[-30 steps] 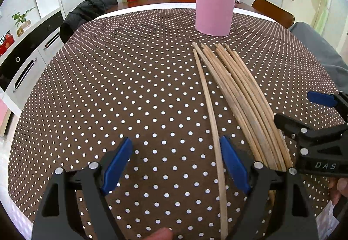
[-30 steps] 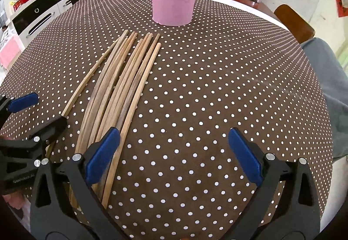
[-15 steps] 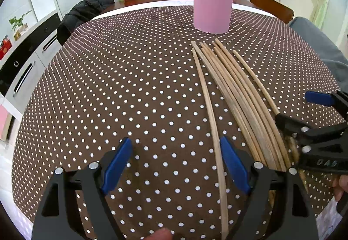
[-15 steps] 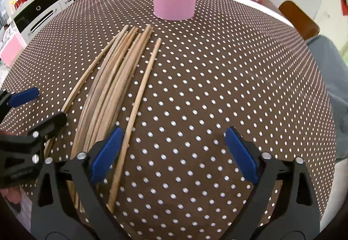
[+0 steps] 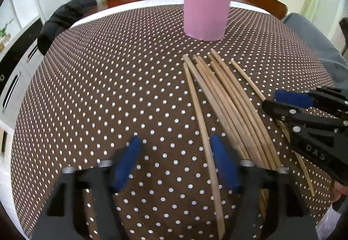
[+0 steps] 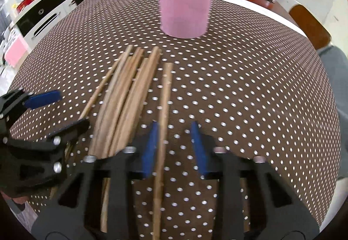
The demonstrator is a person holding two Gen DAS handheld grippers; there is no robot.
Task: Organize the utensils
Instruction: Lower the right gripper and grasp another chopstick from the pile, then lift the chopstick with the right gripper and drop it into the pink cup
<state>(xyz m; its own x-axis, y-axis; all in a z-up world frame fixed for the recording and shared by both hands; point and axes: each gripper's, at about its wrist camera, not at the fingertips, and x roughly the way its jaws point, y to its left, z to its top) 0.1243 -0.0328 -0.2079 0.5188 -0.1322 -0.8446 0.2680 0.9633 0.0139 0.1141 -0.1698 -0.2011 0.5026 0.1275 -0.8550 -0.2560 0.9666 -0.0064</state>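
A brown tabletop [image 5: 91,92] with white polka dots carries a bundle of wooden chopsticks [image 5: 230,105] lying side by side, their far tips pointing toward a pink cylindrical holder [image 5: 205,8] that stands upright at the far side; two chopsticks already lean inside the holder, their ends poking above its rim.

The left hand-held gripper [image 5: 174,161] has just been closing; its blue pads [image 5: 125,164] straddle the leftmost chopstick [image 5: 203,131], which lies a little apart from the bundle and runs just inside the right pad; a clear gap remains on the left side, so the jaws are not clamped on it yet and stand released, with the stick between them.

The right hand-held gripper [image 6: 174,146] has also just been closing; in its own view a single chopstick [image 6: 163,114], set slightly to the right of the bundle, passes between its blue pads, close against the left pad with space before the right one; the picture is blurred here, and the pads do not appear to pinch it, so it too reads as released around the stick.

Each hand-held gripper shows at the edge of the other's view, near the near ends of the chopsticks; a dark jacket [image 5: 63,20] hangs on a chair at the far left.
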